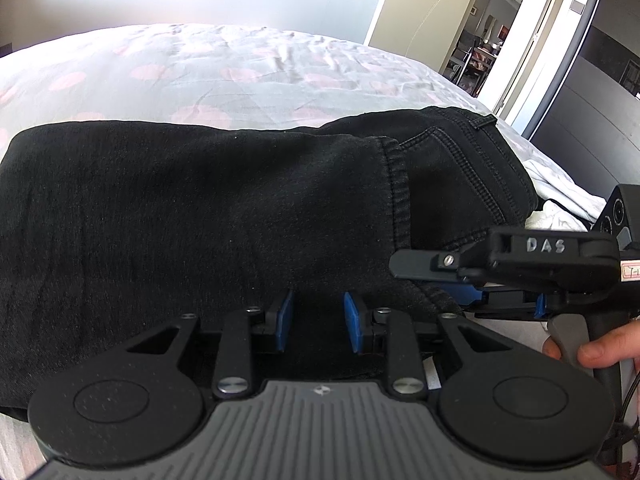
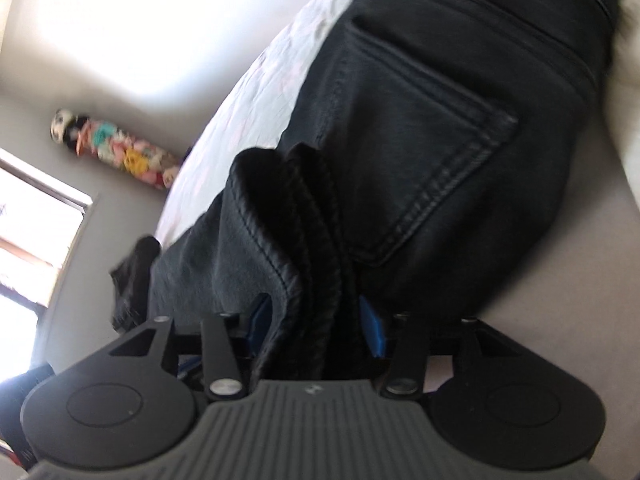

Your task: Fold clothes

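Black jeans (image 1: 240,208) lie folded across the bed, the leg hem lying over the back-pocket part (image 1: 460,168). My left gripper (image 1: 318,322) is open and empty, its blue pads just above the jeans' near edge. My right gripper (image 2: 316,320) is turned on its side and shut on a bunched fold of the jeans' hem (image 2: 296,232); the back pocket (image 2: 420,152) lies beyond it. The right gripper also shows in the left wrist view (image 1: 472,276), at the right edge of the jeans.
The bed cover (image 1: 224,68) is pale grey with pink spots and stretches behind the jeans. White cloth (image 1: 560,200) lies at the bed's right side. An open door (image 1: 416,4) stands beyond. A colourful doll-like figure (image 2: 116,150) hangs on the wall.
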Available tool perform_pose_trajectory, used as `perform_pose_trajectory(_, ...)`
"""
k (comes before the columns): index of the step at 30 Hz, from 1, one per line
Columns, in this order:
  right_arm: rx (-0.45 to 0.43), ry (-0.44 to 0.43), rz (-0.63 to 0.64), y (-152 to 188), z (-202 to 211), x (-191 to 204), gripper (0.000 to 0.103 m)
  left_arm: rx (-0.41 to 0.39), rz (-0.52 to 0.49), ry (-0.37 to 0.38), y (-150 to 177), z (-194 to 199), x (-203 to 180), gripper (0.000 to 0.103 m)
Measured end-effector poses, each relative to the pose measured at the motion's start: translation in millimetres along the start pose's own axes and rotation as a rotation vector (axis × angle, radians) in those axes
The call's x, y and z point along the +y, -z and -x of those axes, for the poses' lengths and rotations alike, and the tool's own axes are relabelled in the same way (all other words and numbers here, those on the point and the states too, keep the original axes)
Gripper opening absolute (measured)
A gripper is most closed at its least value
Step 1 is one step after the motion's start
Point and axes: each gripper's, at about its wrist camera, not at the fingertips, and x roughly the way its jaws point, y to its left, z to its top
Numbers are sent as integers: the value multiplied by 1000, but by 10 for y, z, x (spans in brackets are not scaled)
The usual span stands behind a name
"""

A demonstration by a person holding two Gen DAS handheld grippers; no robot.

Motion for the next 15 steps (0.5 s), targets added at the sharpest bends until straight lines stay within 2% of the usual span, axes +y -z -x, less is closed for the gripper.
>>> perform_pose_trajectory(2, 2, -8, 14, 3, 9, 9, 36, -2, 3, 0, 4, 0, 1, 32)
perform_pose_trajectory(4, 0, -4, 37, 17, 8, 38, 30, -3, 4, -2, 5, 3, -3, 32)
perform_pose_trajectory(7, -15, 10, 72, 51, -6, 108, 25, -5, 6, -3, 2, 10, -8, 32)
perform_pose_trajectory(15, -74, 32, 167, 83, 174, 310, 17, -40, 13, 2, -74, 179, 7, 32)
